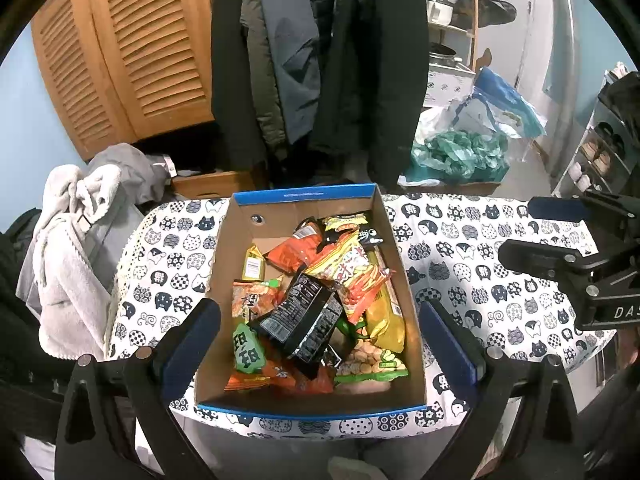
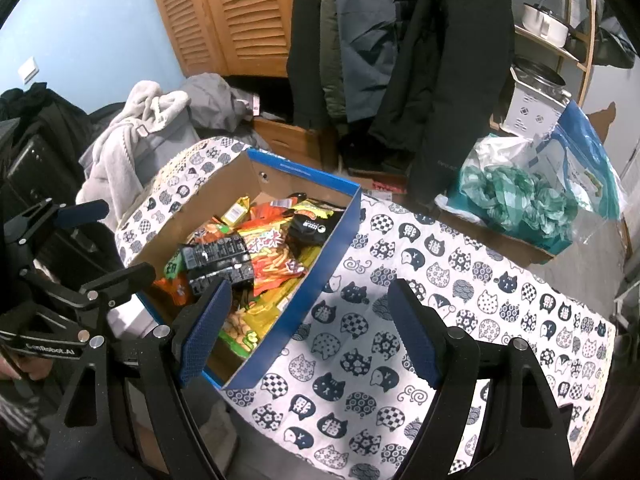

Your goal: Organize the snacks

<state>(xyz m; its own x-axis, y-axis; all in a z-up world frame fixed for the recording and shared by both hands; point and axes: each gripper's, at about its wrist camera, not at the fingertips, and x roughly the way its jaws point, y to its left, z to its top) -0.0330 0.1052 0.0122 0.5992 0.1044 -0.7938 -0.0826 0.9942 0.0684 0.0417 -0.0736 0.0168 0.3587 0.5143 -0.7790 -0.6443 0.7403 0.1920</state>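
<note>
Snacks (image 1: pixel 316 304) piled loose inside a blue-rimmed cardboard box (image 1: pixel 224 264) toward the left edge of the cat-print desk (image 2: pixel 400 320); no packet visible on the cloth itself. Left tool (image 1: pixel 320 344) spread wide, empty, straddling the box's near end, long axis of the box running straight ahead from it. Right tool (image 2: pixel 310 332) likewise spread and empty, over bare cloth just right of the box. Left tool nearer the packets. Fits either a box filled or one awaiting sorting.

There is one cardboard box (image 1: pixel 224 280) on one table (image 1: pixel 480 280). About ten snack bags (image 1: pixel 312 300) lie in it. Two grippers show.
</note>
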